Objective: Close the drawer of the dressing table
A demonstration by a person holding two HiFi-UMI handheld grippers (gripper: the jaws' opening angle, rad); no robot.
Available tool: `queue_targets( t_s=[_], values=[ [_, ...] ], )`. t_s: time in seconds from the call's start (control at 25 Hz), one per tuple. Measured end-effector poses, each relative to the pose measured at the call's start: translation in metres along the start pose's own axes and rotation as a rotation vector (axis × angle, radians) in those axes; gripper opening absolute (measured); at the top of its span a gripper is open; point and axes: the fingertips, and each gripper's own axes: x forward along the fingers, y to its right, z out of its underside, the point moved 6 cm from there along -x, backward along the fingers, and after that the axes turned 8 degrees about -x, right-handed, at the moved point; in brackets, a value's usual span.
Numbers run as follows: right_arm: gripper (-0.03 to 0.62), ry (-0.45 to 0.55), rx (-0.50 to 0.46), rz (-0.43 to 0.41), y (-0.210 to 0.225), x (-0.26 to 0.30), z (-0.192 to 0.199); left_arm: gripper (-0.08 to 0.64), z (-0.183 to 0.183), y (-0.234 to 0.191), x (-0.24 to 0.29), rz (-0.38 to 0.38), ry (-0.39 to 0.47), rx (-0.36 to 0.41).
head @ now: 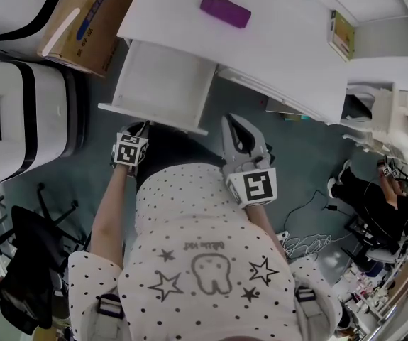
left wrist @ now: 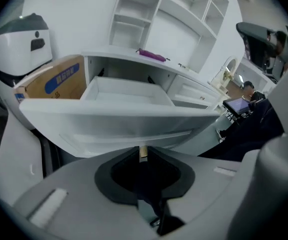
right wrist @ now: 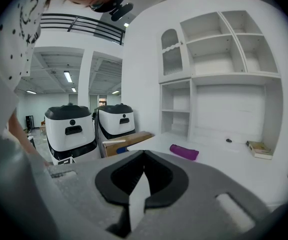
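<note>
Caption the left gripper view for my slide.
Left hand-held gripper, jaws together, at the front panel of the open, empty white dressing-table drawer.

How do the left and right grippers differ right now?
Position: the left gripper is up against the front of the open drawer, while the right gripper is held clear of it and points over the tabletop.
Grasp: the left gripper pinches a small tan piece under that front, maybe a knob. The right gripper holds nothing.
Shared: both have jaws together.
</note>
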Motion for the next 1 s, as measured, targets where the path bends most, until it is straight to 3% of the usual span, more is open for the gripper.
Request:
queue_targets(
  t_s=[0.16,0.36,1.0],
  values=[
    [-0.003,-0.01,0.006,0.008,0.002,-0.001,0.003,0.097,0.006,-0.006,0.022,0.034,-0.097,-0.022],
    [-0.003,-0.018,0.012,0.004,0.001,-0.004,0.006,0.095,0.012,-0.001,0.04,0.079,-0.182,-0.034],
    [-0.003,-0.06,0.051,0.036,-0.002,-0.01,0.018,0.083,0.014,0.0,0.065,0.055,-0.239,-0.022]
  ],
)
